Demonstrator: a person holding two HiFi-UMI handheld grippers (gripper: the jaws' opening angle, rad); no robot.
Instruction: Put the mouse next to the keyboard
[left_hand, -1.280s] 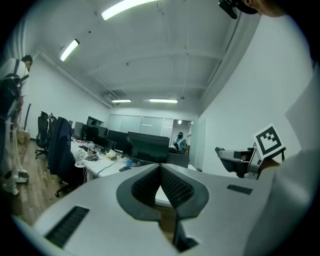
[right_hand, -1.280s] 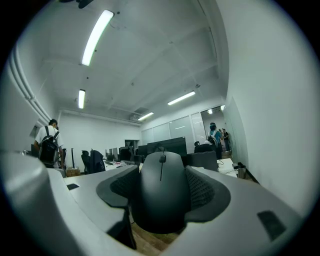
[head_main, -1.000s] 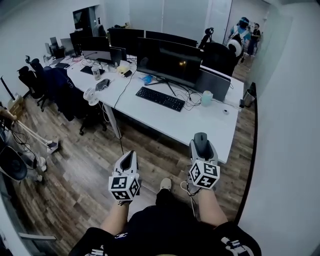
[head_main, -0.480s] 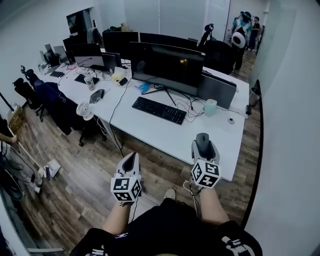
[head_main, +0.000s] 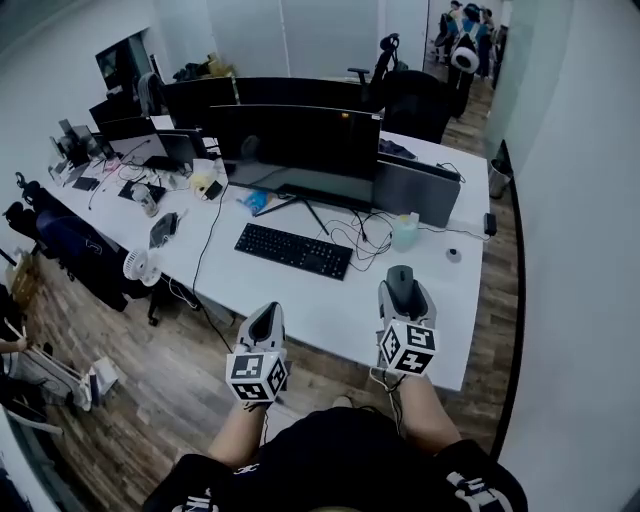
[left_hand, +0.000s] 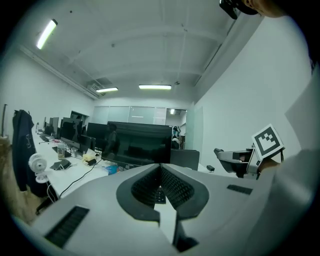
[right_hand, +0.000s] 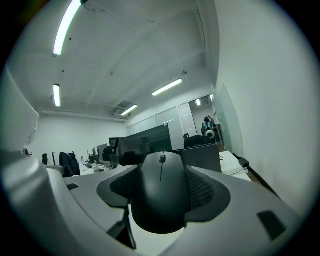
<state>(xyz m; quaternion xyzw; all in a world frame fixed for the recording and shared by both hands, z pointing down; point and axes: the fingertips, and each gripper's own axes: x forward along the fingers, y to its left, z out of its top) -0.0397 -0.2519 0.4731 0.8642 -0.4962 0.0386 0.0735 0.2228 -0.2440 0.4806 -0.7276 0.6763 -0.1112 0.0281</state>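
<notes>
A black mouse (head_main: 401, 283) (right_hand: 161, 192) is clamped between the jaws of my right gripper (head_main: 402, 290) (right_hand: 162, 197), held in the air over the near right part of the white desk (head_main: 330, 310). The black keyboard (head_main: 293, 250) lies on the desk in front of a wide dark monitor (head_main: 295, 145), left and beyond the mouse. My left gripper (head_main: 263, 325) (left_hand: 160, 187) hovers at the desk's near edge, jaws closed together with nothing between them. In the left gripper view, the right gripper (left_hand: 247, 157) shows at the right.
A pale cup (head_main: 404, 232), tangled cables (head_main: 360, 235), a grey laptop back (head_main: 415, 190) and a small round puck (head_main: 453, 255) sit on the desk's right half. More monitors, a small fan (head_main: 135, 265) and office chairs stand left. A wall runs along the right.
The view has moved forward, closer to the desk. Both grippers now hang over its near edge instead of over the wooden floor. The mouse stays gripped.
</notes>
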